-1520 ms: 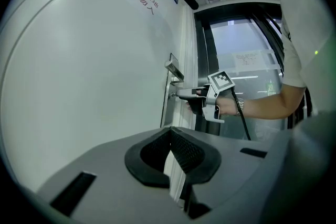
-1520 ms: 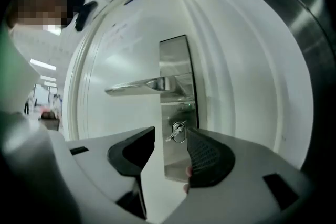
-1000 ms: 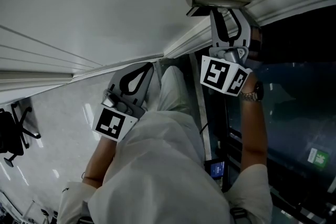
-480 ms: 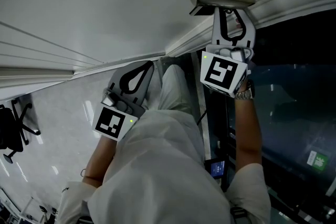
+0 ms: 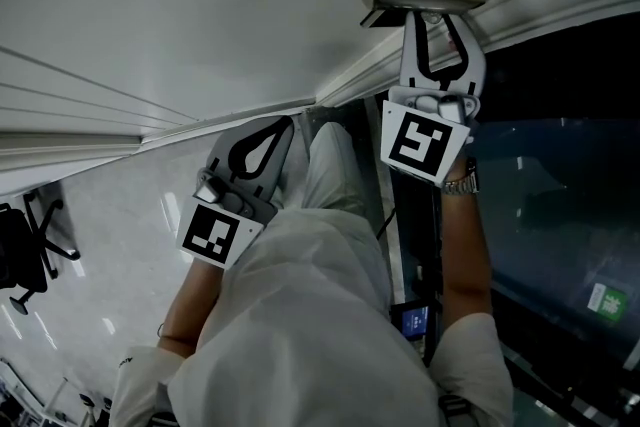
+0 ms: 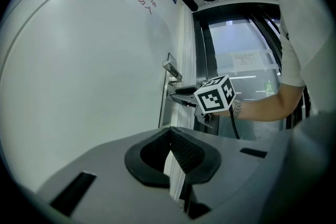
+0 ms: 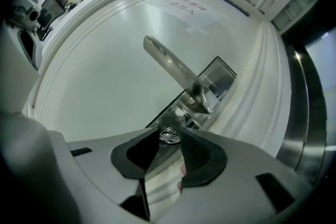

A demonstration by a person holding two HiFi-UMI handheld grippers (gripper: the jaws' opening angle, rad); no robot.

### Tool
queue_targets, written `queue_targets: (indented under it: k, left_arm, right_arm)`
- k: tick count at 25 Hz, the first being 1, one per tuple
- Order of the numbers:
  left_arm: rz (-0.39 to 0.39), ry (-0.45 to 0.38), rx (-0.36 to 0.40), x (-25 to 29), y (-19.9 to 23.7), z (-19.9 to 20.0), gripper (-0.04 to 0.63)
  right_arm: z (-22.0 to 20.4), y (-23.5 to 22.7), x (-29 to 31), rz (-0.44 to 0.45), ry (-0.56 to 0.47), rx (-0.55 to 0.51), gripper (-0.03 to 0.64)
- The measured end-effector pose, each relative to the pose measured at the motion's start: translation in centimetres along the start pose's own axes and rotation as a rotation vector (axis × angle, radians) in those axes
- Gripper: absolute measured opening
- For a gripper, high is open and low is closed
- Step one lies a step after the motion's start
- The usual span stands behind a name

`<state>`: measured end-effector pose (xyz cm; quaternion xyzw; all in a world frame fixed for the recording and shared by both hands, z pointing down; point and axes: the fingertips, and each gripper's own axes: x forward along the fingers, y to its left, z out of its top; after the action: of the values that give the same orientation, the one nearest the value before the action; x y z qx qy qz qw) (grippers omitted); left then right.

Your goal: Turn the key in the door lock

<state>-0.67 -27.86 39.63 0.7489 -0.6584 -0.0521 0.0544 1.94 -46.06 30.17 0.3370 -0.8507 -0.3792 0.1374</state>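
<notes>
Seen from the head view, soft, even indoor light falls on the pale door (image 5: 200, 5). The glass (image 5: 570, 215) at the right is dark with faint reflections, and the glossy floor (image 5: 110, 235) carries bright streaks of glare. Both gripper views are strongly fisheyed, with straight lines bowed and corners black; the left gripper view faces bright backlight on its right side, and in the right gripper view the metal door handle (image 7: 173, 68) and the key (image 7: 169, 135) catch small highlights.

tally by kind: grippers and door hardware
grippers: 2, left gripper and right gripper, whose jaws just opened slightly, key gripped between them
key: 1
door handle: 1
lock plate: 1
total: 5
</notes>
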Motion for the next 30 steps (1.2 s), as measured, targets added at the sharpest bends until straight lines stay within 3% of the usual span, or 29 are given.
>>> queue_targets:
  k: [2, 4, 8, 17, 22, 25, 30]
  left_arm:
    - [0.006, 0.004, 0.0, -0.2, 0.2, -0.1, 0.005]
    - [0.018, 0.013, 0.001, -0.4, 0.4, -0.3, 0.005]
    - [0.048, 0.024, 0.015, -1.0, 1.2, -0.4, 0.005]
    - [0.137, 0.034, 0.066, -2.9, 2.6, 0.2, 0.005]
    - [0.17, 0.056, 0.068, -4.1, 2.2, -0.5, 0.005]
    - [0.189, 0.071, 0.057, -5.0, 1.9, -1.5, 0.005]
    - [0.246, 0.076, 0.004, -6.7, 1.6, -3.6, 0.005]
  right_arm:
    - [0.4, -0.3, -1.0, -0.04, -0.059, 0.171, 0.114]
    - [0.5, -0.1, -2.4, -0.025, -0.094, 0.337, 0.114]
    - [0.9, 3.4, -4.6, 0.144, -0.133, 0.524, 0.008]
    - [2.6, 11.7, -8.4, 0.41, -0.132, 0.843, 0.002]
    - [3.1, 15.5, -10.6, 0.555, -0.138, 0.928, 0.002]
    - [2.3, 17.1, -11.5, 0.566, -0.108, 0.956, 0.002]
    - [1.8, 20.4, -13.0, 0.57, -0.07, 0.894, 0.002]
